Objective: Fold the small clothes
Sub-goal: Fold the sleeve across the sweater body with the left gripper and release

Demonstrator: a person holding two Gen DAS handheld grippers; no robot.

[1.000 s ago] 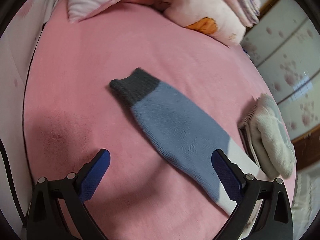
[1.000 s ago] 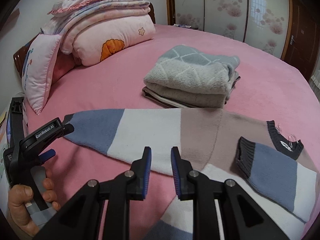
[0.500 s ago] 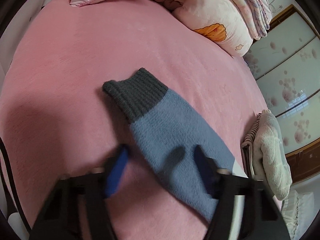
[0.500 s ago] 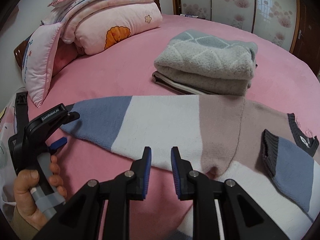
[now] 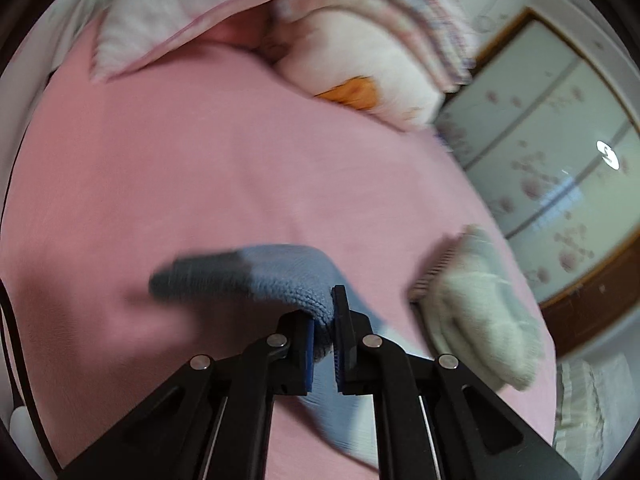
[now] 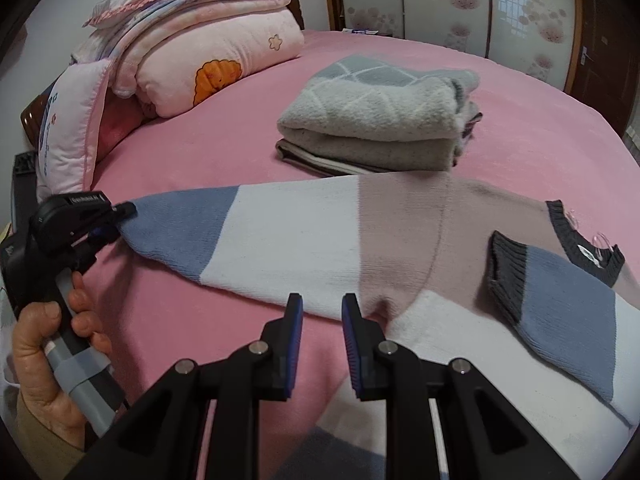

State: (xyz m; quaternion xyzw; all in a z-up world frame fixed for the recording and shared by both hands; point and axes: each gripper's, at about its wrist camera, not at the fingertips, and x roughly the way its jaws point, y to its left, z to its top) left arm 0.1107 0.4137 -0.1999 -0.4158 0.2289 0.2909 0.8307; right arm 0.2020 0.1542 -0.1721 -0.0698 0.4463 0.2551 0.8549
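While you hold both tools over the bed, the scene reads like this:

Left tool (image 5: 323, 334): your fingers are pinched together on the blue part of the sweater's sleeve (image 5: 288, 280), with knit bunched between the pads; the grey cuff end trails to the left, blurred.

Right tool (image 6: 322, 344): your fingers stand slightly apart with nothing between them, just above the near edge of the sweater (image 6: 360, 248) by the armpit.

Sweater: it lies spread on the pink bed (image 6: 540, 128), one sleeve stretched out to your left, banded blue, white and dusty pink; the other sleeve (image 6: 560, 308) is laid across the body, its grey cuff near the dark collar.

Left hand (image 6: 48, 344): you grip the tool's handle at the sleeve's far end.

Folded clothes (image 6: 380, 116): a grey and cream stack sits behind the sweater, apart from it.

Bedding (image 6: 208, 52): pink quilts and a pillow are piled at the head of the bed.
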